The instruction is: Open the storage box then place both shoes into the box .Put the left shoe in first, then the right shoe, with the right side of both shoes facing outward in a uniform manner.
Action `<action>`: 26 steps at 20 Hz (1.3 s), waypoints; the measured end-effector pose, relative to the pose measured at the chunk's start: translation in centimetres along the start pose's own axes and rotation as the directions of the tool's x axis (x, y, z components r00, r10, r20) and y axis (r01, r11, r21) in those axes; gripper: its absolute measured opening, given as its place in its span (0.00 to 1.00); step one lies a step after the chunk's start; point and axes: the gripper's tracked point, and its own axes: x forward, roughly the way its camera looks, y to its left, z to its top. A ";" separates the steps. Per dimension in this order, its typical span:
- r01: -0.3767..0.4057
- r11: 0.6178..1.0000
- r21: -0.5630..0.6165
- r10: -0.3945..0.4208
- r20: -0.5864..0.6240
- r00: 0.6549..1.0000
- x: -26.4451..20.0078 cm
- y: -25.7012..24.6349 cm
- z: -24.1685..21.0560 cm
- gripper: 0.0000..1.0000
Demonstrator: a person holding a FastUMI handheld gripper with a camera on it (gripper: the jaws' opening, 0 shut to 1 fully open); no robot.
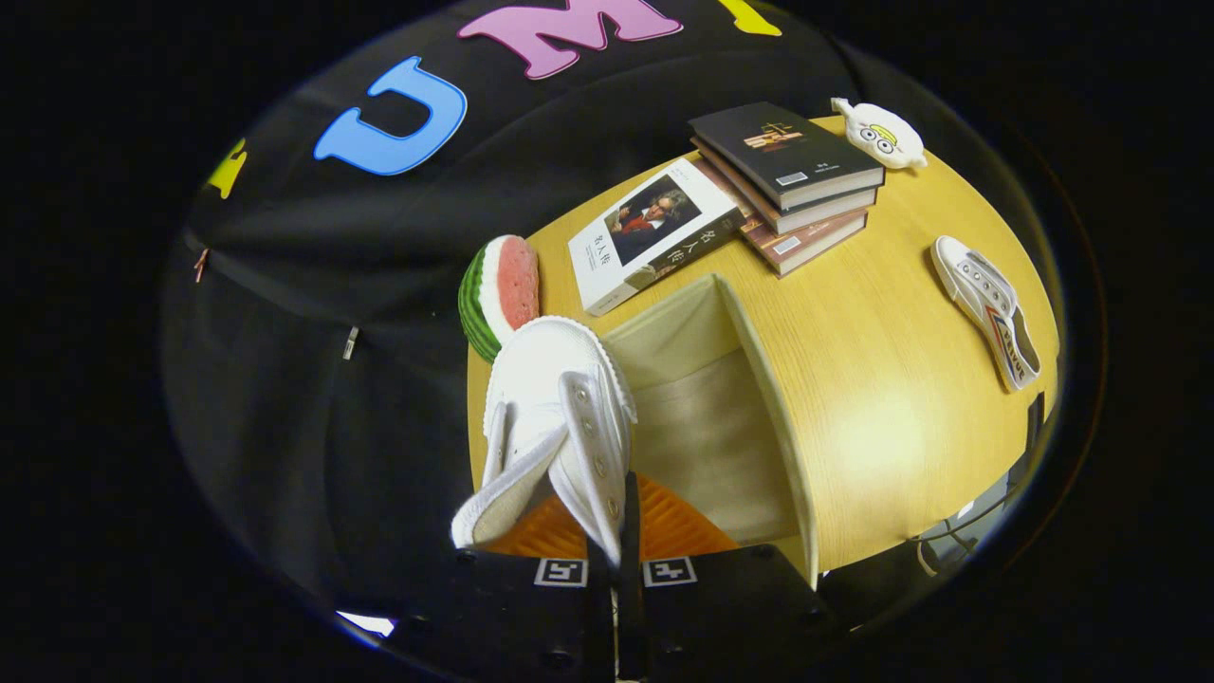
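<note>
Fingers: the gripper (pixel 616 560) had its two fingers pressed close together, pinching the side wall of a white shoe (pixel 560 427) by the row of lace holes.
Held shoe: it hung off the fingers with its rounded toe pointing away from them and its tongue flopped out to one side; it hovered above the near edge of the table (pixel 882 408), over the box's open side.
Box: the storage box (pixel 721 417) stood open just ahead of the fingers, its pale fabric walls spread wide and the inside bare; an orange ribbed surface (pixel 664 526) showed right beneath the shoe, beside the fingers, though whether it belonged to the box could not be told.
Second shoe: the other shoe (pixel 986 308) lay on its side near the table's right edge, well apart from the box and from the fingers.
Beyond the box: a book with a portrait cover (pixel 654 232) lay flat just past the box's far wall, touching a stack of dark books (pixel 792 180) toward the table's far edge.
Watermelon slice: the watermelon slice (pixel 500 294) stood upright at the table's left edge, just beyond the held shoe's toe.
Toy: a small white cartoon figure (pixel 880 133) rested at the far edge, just beside the book stack.
Path: nothing lay between the held shoe and the box opening.
</note>
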 end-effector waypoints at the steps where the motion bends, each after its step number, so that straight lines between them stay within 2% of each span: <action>1: 0.012 1.000 -0.007 -0.012 -0.005 1.000 0.6 0.0 -0.3 0.07; 4: 0.026 0.999 -0.024 -0.026 -0.010 1.000 1.9 0.4 -0.8 0.08; 6: -0.014 1.000 -0.025 0.013 -0.016 1.000 1.9 1.5 -1.3 0.23; 8: -0.079 0.997 -0.025 0.078 -0.017 0.997 2.6 3.3 -1.2 0.74; 9: -0.078 0.996 -0.042 0.077 -0.017 0.997 0.9 3.5 -0.7 0.99; 14: -0.067 0.983 -0.169 0.075 0.043 0.996 -3.0 1.6 1.4 0.99; 17: -0.021 0.976 -0.219 0.051 0.134 0.990 -6.9 -1.7 4.6 0.99; 21: 0.134 0.951 -0.279 -0.055 0.274 0.960 -11.8 -9.6 9.5 0.99; 23: 0.232 0.922 -0.309 -0.126 0.325 0.937 -14.0 -14.6 11.3 0.99; 26: 0.336 0.879 -0.339 -0.216 0.345 0.914 -15.9 -21.9 12.8 0.99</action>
